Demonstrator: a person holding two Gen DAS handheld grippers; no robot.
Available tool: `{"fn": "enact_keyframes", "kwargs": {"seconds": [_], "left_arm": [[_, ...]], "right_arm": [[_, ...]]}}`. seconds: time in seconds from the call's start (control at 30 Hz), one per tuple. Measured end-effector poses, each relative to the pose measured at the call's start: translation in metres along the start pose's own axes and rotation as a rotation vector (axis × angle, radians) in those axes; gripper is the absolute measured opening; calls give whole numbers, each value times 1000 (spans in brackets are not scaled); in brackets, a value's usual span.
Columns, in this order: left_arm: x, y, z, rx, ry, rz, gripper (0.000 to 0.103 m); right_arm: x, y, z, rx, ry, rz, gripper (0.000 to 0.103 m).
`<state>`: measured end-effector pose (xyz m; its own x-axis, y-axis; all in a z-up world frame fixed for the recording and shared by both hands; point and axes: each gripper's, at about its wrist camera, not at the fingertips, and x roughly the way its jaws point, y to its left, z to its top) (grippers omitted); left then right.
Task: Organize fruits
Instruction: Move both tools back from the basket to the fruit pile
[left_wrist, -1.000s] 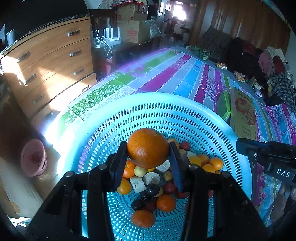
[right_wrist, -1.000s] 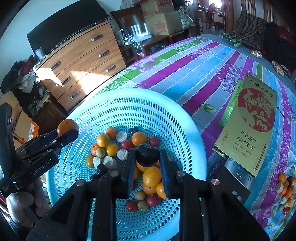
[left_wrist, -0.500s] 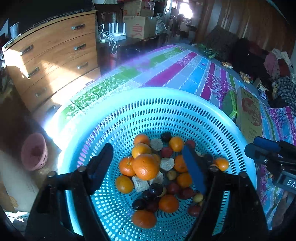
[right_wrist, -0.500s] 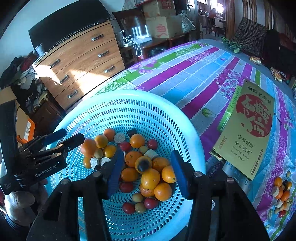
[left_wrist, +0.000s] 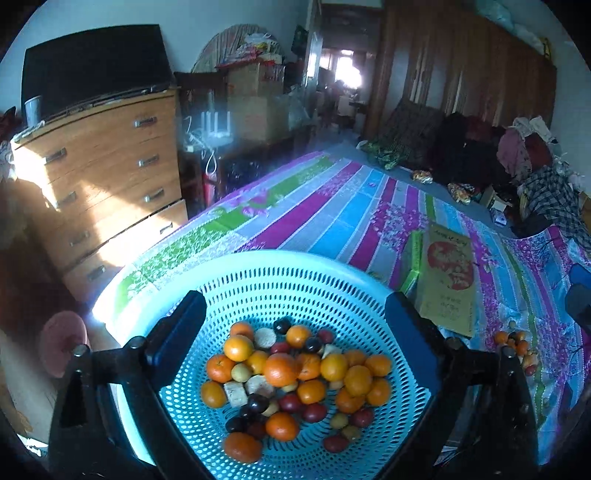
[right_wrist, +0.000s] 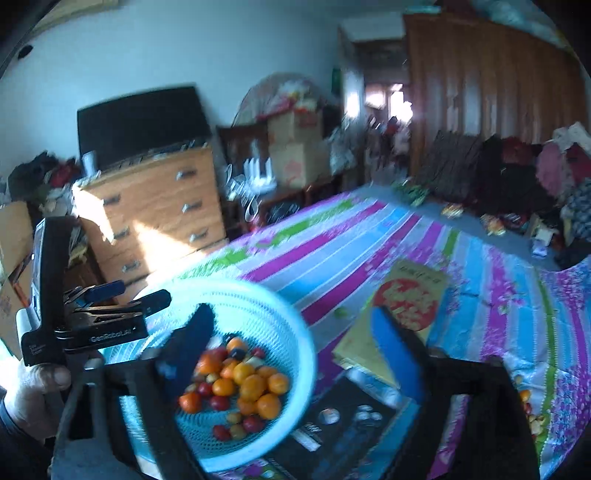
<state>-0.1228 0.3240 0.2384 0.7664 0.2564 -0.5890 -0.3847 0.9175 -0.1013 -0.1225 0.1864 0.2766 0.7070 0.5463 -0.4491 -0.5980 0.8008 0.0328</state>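
mixed fruits (left_wrist: 295, 384) heaped in turquoise basket (left_wrist: 280, 273).

We are seeing daylight coming in low from the left, laying a bright, blown-out patch across the wooden dresser (left_wrist: 99, 177) and washing the near rim of the blue basket (left_wrist: 122, 295) almost white. A doorway (left_wrist: 343, 74) at the back is glaring too. The left wrist view is staying fairly sharp, with a hazy bluish flare near its middle. The right wrist view is smearing with motion blur, so the fruits (right_wrist: 240, 384) are perhaps oranges and plums, hard to tell. Both pictures are bending at the fisheye edges and darkening into black corners.
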Motion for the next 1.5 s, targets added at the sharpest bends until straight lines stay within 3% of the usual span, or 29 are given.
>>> {"fn": "enact_keyframes", "kwargs": {"seconds": [0.1, 0.27, 0.37, 0.47, 0.67, 0.87, 1.23, 1.5], "left_arm": [[-20, -28, 6, 31, -82, -66, 103], [-40, -67, 2, 64, -176, -128, 103], [-46, -88, -3, 103, -218, -148, 103], [-45, -113, -12, 167, -215, -173, 103], [-31, -171, -36, 295, -119, -245, 103], [-22, -223, -62, 394, -41, -307, 103], [0, -274, -95, 515, 90, -336, 103], [41, -294, -120, 526, 198, -370, 102]], "right_arm": [[-39, -22, -10, 16, -117, -65, 102], [-80, -55, -46, 24, -186, -217, 103], [-90, -82, -68, 75, -134, -240, 103], [-88, -111, -95, 136, -15, -255, 103], [-83, -161, -156, 206, 191, -272, 103], [-84, -203, -221, 291, 318, -277, 103], [-91, -249, -268, 395, 369, -278, 97], [-84, -268, -289, 415, 389, -267, 92]]}}
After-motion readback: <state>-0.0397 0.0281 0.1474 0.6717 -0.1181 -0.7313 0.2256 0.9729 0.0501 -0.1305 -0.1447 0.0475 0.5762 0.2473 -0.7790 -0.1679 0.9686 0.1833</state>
